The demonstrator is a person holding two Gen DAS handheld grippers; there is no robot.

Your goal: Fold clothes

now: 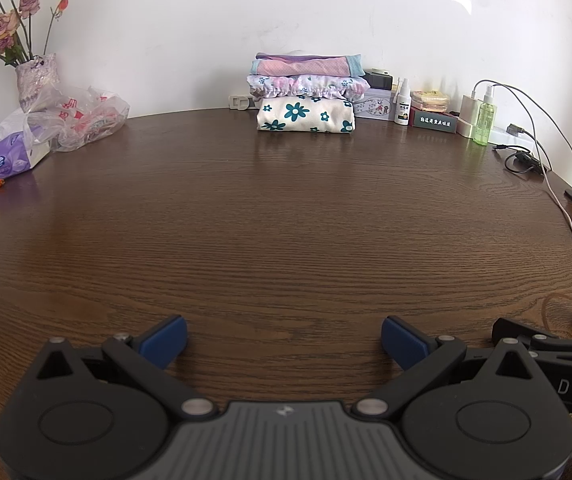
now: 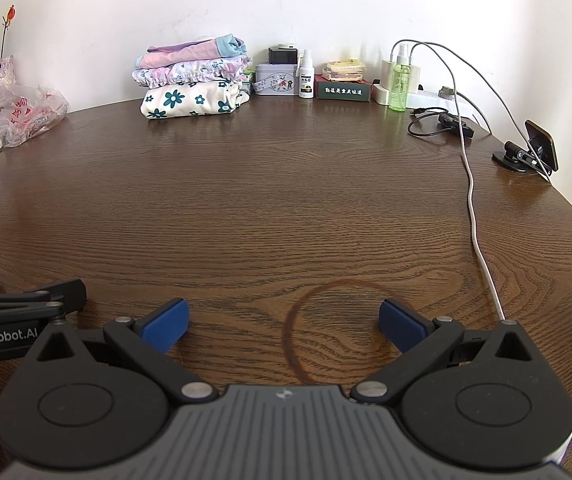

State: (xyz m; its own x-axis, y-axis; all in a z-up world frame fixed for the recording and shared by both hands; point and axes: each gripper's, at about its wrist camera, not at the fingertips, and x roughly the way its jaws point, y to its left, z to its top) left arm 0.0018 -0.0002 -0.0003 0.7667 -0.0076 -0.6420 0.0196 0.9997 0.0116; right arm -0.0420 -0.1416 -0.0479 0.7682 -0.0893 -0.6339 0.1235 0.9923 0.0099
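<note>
The table [image 1: 286,220] was dark wood with an open grain and a soft sheen. The stack of folded clothes [image 1: 305,94] was matt printed cloth — the middle piece gathered. The plastic bag [image 1: 82,120] was thin, crinkled and glossy. The left gripper [image 1: 284,338] and right gripper [image 2: 284,326] were matt black plastic with blue pads [image 2: 166,326] and bright metal pins [image 2: 197,390] — smooth throughout.

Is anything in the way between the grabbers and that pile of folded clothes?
No. Only bare table lies between the open left gripper, the open right gripper and the folded clothes by the wall.
</note>
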